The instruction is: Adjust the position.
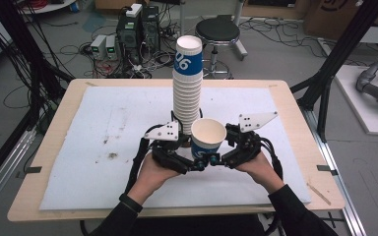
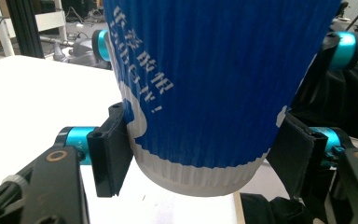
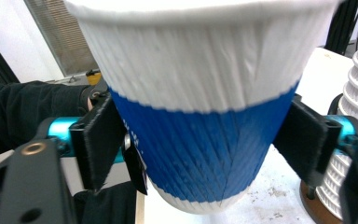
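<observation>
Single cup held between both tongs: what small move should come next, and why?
Probably open one pair of tongs. The single cup sits upright, clear of the tall cup stack, with the left tongs and the right tongs both clamped on its ribbed blue wall. One grip seems enough to lift it toward the stack's top.

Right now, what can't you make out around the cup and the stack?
- Cup bottom: high view, hidden by the left gripper and right gripper.
- Cup rim: left gripper view, cut off by the top edge.
- Stack base: high view, behind the cup and grippers; right gripper view, cut off by the right edge.
- Cup lettering: left gripper view, too blurred to read.
</observation>
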`<state>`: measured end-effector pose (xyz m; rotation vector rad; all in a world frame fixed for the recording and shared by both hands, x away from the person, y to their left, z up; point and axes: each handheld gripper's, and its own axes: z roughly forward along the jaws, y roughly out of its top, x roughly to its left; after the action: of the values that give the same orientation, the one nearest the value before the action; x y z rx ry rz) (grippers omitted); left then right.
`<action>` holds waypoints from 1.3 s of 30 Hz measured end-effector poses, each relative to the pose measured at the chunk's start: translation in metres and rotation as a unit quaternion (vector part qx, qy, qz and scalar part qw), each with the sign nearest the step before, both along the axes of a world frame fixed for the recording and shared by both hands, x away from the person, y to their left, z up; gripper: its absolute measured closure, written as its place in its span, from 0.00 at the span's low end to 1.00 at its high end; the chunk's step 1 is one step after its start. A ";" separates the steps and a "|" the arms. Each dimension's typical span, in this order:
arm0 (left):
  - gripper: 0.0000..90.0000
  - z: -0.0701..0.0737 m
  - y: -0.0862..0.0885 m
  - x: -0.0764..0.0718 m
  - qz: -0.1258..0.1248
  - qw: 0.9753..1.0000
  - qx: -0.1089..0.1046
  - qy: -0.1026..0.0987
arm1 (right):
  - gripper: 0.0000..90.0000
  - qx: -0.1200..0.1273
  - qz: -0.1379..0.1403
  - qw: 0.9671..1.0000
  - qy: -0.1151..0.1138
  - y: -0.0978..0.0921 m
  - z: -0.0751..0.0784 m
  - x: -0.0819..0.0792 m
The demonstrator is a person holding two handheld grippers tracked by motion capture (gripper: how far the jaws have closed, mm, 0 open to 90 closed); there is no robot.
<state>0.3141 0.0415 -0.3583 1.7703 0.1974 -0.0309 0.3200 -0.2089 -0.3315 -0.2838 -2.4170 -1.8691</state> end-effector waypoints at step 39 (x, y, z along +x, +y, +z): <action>0.33 -0.006 -0.004 0.000 -0.005 1.000 -0.001 -0.008 | 0.20 0.052 -0.011 0.998 0.018 -0.005 0.009 -0.002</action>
<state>0.3141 0.0376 -0.3641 1.7682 0.1767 -0.0244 0.3183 -0.2141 -0.3225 -0.3361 -2.2939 -1.9729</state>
